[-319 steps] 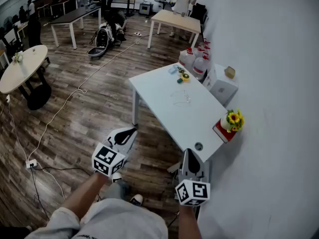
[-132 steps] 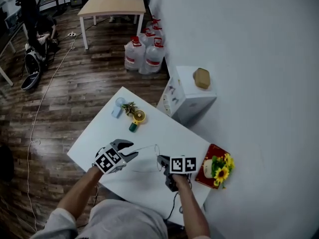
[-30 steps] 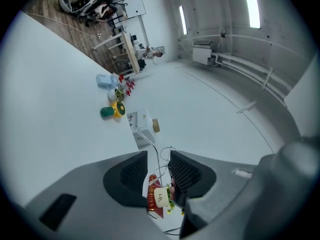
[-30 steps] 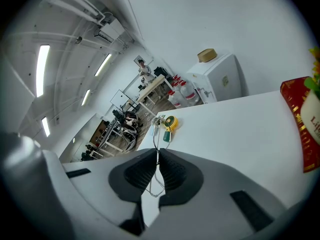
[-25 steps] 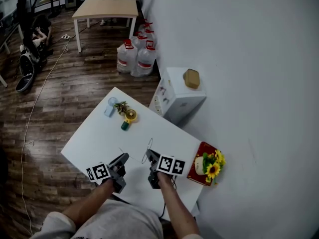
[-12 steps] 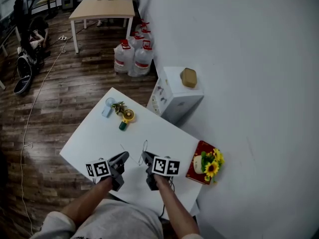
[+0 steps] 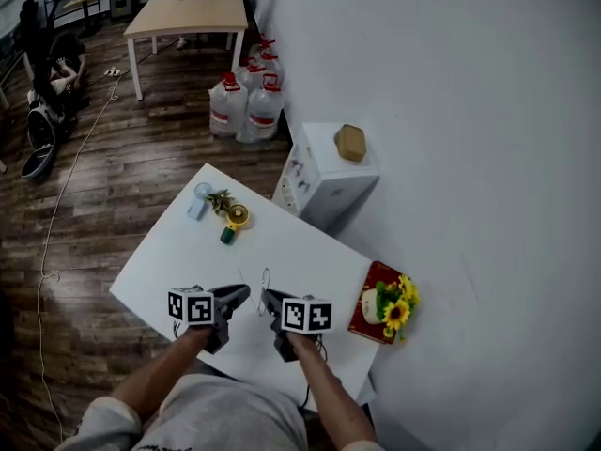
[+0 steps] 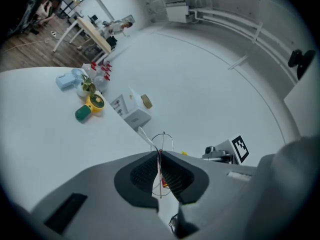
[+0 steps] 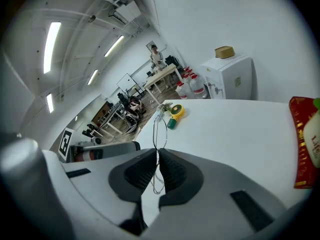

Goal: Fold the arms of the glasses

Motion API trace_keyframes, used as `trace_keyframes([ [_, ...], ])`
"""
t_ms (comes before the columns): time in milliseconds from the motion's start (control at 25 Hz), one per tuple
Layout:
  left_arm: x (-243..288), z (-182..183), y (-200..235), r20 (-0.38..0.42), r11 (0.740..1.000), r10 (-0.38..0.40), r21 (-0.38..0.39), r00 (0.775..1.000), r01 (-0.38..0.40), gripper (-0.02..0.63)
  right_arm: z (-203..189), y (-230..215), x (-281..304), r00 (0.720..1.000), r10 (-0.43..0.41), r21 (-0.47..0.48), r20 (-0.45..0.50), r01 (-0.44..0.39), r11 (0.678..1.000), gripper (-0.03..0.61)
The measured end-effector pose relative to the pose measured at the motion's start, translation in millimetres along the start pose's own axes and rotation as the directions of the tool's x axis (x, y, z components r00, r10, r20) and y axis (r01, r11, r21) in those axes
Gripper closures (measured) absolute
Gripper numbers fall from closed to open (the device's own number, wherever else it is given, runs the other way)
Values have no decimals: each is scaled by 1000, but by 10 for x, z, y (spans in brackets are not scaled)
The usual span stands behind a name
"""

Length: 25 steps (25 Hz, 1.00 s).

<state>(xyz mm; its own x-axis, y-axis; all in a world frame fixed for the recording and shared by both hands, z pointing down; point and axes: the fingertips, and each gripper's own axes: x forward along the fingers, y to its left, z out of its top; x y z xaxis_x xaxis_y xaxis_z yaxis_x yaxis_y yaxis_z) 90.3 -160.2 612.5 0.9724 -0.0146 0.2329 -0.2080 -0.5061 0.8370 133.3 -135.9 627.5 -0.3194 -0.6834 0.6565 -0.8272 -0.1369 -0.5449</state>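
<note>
Left gripper (image 7: 241,296), part open and clear of the frame a second ago, now has its fingers shut on the thin wire of the glasses (image 7: 264,283). The right gripper (image 7: 269,301) pinches the rim with its fingers closed, and the pair hold the glasses upright between them over the white surface (image 7: 169,261). With both sides gripped, folding an arm looks ready to begin

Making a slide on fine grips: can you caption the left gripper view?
The left gripper shut on the glasses, held over a white table.
</note>
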Motion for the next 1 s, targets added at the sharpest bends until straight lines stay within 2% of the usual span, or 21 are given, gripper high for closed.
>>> trace_keyframes([
  [240, 66, -17, -18, -121, 998, -13, 56, 993, 20, 597, -57, 61, 19, 999, 33, -19, -16, -33, 999, 557],
  [600, 104, -95, -103, -192, 996, -36, 67, 981, 50, 597, -162, 240, 24, 996, 85, -46, -41, -87, 995, 558],
  [840, 98, -141, -138, -206, 996, -72, 31, 976, 80, 597, -214, 261, 6, 994, 101, -34, -43, -103, 994, 558],
  [1000, 78, -132, -182, -194, 990, -142, -54, 971, 134, 581, -223, 294, -9, 991, 130, -12, -36, -130, 991, 558],
])
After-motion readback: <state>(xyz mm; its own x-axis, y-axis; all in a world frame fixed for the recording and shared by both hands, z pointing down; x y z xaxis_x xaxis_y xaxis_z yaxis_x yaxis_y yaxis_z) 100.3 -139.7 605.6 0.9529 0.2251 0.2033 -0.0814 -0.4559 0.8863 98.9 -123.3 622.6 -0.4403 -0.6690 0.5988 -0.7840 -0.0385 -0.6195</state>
